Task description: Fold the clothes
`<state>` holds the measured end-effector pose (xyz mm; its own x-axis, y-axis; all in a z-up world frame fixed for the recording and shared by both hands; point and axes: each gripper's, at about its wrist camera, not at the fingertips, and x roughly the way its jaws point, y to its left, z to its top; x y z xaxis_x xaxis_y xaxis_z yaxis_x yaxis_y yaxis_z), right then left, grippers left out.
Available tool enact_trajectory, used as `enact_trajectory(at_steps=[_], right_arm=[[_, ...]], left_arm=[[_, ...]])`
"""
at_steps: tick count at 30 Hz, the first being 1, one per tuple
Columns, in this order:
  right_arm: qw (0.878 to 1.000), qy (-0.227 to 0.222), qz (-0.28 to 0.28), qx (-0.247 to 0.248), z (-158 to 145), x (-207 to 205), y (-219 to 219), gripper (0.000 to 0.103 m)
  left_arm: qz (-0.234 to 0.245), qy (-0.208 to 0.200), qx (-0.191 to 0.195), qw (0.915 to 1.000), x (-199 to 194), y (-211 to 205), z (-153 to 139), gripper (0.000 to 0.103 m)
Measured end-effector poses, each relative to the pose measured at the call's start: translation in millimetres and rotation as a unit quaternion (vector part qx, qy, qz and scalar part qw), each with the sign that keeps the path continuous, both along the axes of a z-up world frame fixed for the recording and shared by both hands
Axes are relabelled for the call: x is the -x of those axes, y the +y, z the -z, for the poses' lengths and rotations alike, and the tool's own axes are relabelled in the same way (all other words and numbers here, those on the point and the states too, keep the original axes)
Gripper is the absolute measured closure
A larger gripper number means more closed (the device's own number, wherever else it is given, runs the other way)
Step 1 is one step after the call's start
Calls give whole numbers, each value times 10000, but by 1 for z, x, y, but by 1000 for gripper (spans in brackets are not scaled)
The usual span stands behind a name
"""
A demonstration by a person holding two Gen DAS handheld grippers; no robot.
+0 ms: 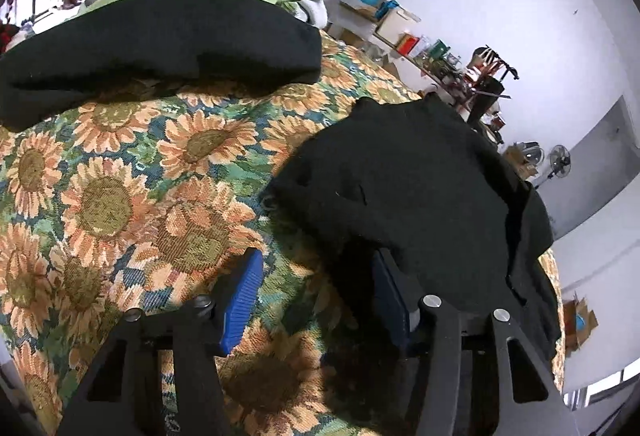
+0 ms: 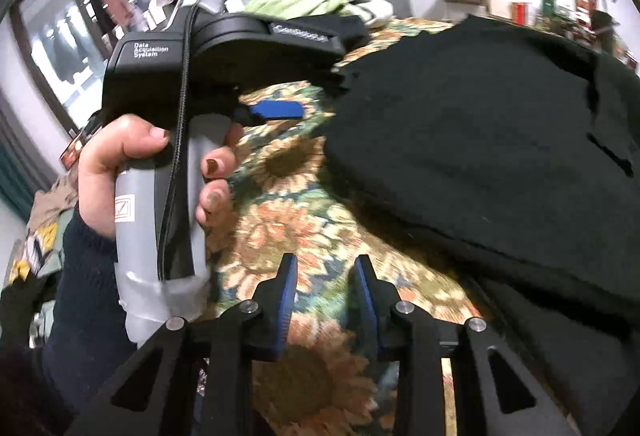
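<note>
Left wrist view: the left claw (image 1: 316,296) is hovering released over the sunflower-patterned counter (image 1: 120,175), the black garment (image 1: 420,195) draping over its right finger.

Right wrist view: the right claw (image 2: 326,296) is hanging unclenched, empty, beside that garment (image 2: 480,139); a hand (image 2: 120,171) is gripping the other claw's handle.

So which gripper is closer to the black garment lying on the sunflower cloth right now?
Left. The left gripper has one finger under the black garment's edge, jaws apart. The right gripper hangs over bare sunflower cloth beside the garment, nothing between its fingers.
</note>
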<state>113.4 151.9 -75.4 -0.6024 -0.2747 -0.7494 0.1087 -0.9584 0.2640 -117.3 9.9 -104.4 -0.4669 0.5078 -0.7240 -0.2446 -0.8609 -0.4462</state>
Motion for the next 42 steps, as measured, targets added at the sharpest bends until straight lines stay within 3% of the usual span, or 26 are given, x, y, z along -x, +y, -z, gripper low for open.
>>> enact_trajectory(at_steps=[7,10,14,19,23,29,31,34,40,42], right_arm=[[9941,546,204,-917,-20,4,-2,66],[9927,459,348,-1063,-24,10,5,65],[9999,34,117,-113,-21,4,19,66],[9978,204,555,302,-40,-17,37,62],[9967,362,710,162,-58,-28,35,60],[9931,679,903,313,-80,-40,27,53],[9927,720,947,188,-86,-42,23,52],[9925,659,1023,64,-86,-49,23,41],[9924,254,1173,-273,-58,-53,22,41],[9935,45,1129,-165,-45,-56,22,41]], left_arm=[[-44,-74,-207,9997,-1,-3,2,45],[-66,-61,-200,9998,-2,-1,1,45],[60,-54,-156,9998,-8,-1,-4,44],[493,-187,-320,9981,-26,3,-18,44],[658,128,-489,9966,-50,0,-50,44],[509,661,-100,9965,-79,-5,-83,37],[517,599,48,9969,-83,-2,-75,37],[509,472,243,9973,-87,0,-57,37],[336,40,207,9992,-96,-17,3,37],[395,246,257,9986,-108,-24,6,37]])
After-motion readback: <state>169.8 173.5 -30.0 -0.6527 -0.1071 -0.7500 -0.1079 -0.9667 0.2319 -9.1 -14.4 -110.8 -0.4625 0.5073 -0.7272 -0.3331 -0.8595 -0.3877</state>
